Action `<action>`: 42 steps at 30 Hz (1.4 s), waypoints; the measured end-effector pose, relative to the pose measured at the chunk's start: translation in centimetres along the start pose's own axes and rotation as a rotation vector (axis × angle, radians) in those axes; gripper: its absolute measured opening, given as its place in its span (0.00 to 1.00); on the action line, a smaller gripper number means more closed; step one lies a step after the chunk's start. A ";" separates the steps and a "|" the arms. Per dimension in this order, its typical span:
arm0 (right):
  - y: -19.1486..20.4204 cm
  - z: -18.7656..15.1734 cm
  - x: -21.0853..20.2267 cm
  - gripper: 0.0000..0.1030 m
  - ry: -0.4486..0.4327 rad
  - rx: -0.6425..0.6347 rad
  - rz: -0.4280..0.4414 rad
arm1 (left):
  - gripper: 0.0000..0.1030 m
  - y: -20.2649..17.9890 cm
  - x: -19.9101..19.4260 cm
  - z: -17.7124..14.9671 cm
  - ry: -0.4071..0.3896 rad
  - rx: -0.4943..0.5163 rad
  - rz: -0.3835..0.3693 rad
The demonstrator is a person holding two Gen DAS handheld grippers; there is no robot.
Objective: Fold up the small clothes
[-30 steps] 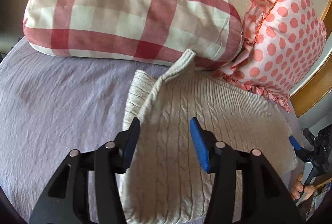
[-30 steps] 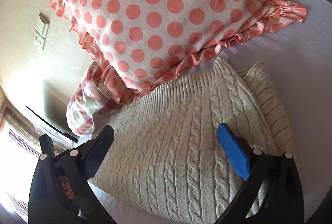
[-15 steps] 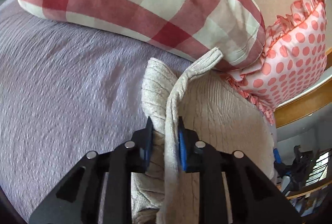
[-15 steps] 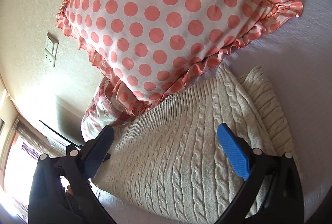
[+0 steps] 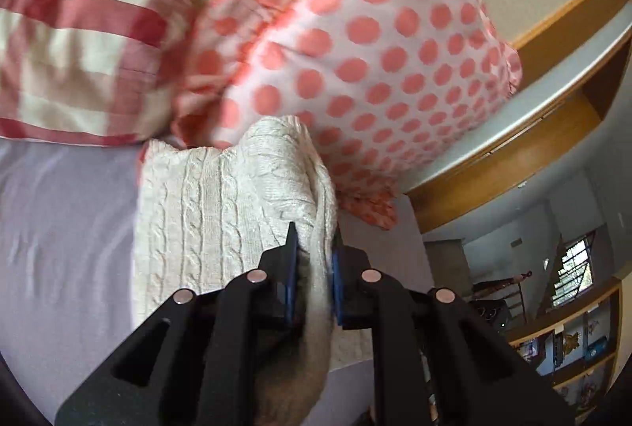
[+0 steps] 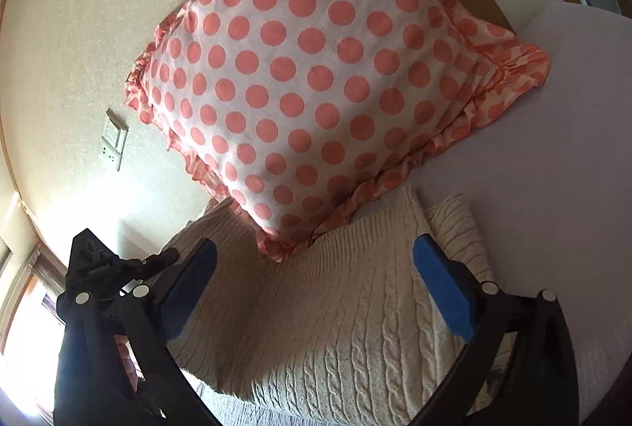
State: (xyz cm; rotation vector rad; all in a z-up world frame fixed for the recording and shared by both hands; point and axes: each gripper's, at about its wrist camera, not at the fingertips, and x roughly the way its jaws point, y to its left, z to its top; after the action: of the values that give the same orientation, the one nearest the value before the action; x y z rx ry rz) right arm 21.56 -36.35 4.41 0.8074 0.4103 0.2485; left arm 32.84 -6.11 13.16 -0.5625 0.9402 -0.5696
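Knitwear is seen on the lilac bed sheet (image 5: 59,228): a cream cable-knit sweater (image 5: 205,212) is laid flat, its far edge tucked against the polka-dot pillow (image 5: 375,50), with the red checked pillow (image 5: 79,50) beside that. A raised fold of the sweater is pinched between the pressed-together fingers of the left gripper (image 5: 312,268). The right gripper (image 6: 316,291) is held spread wide above the sweater, nothing being gripped.
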 end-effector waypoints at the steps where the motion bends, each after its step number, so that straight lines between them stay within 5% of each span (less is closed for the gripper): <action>1: -0.3 0.3 -0.4 0.98 -0.016 0.002 -0.003 | 0.13 -1.5 2.1 -0.7 0.017 0.002 -0.023; 4: -1.3 1.4 -1.8 0.98 -0.065 0.001 -0.044 | 0.13 -4.1 9.4 -3.2 0.100 -0.036 -0.071; 8: -3.2 2.2 -2.6 0.98 -0.079 0.049 -0.078 | 0.16 -4.7 18.3 -7.0 0.260 -0.070 -0.027; 10: -3.9 2.5 -2.3 0.98 -0.056 0.067 -0.082 | 0.22 -5.1 18.2 -7.2 0.240 -0.064 -0.085; 14: -4.2 2.3 -1.2 0.98 0.027 0.085 -0.016 | 0.34 -5.7 12.5 -5.9 0.198 -0.036 -0.314; 16: -3.6 2.1 -0.5 0.91 0.084 0.058 0.006 | 0.49 -6.0 8.4 -5.5 0.114 0.074 -0.268; 21: -3.0 0.8 1.6 0.75 0.208 -0.007 -0.060 | 0.50 -3.7 2.8 -6.6 0.025 0.272 0.009; 25: -3.0 -0.1 3.7 0.60 0.283 -0.033 -0.112 | 0.50 -0.6 1.6 -8.0 0.062 0.282 0.061; 26: -2.6 -0.3 4.0 0.42 0.290 -0.063 -0.119 | 0.51 0.1 1.3 -8.3 0.071 0.284 0.059; 28: -1.5 -0.6 4.4 0.20 0.275 -0.148 -0.148 | 0.51 0.5 1.7 -9.0 0.090 0.296 0.060; 31: -1.8 0.3 3.4 0.17 0.201 -0.132 -0.174 | 0.52 0.6 2.0 -10.2 0.106 0.334 0.063; 36: -4.7 0.5 3.5 0.18 0.234 -0.025 -0.283 | 0.54 -0.8 2.4 -11.4 0.093 0.412 0.059; 39: -2.1 1.4 0.8 0.20 0.165 -0.071 -0.284 | 0.56 -1.4 2.0 -11.3 0.076 0.409 0.016; 40: -0.7 1.4 -0.5 0.37 0.135 -0.100 -0.243 | 0.58 -1.7 1.8 -11.1 0.063 0.414 0.005; 41: 0.5 1.2 -1.5 0.67 0.118 -0.122 -0.190 | 0.62 -1.9 1.7 -11.0 0.052 0.419 -0.002; 42: 1.5 0.8 -2.2 0.77 0.113 -0.142 -0.145 | 0.64 -2.2 1.8 -10.9 0.047 0.423 -0.007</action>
State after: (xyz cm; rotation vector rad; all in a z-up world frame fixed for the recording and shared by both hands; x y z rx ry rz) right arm 19.90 -36.67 6.55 0.6234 0.5493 0.1868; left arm 23.83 -10.99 8.41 -0.1727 0.8300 -0.7660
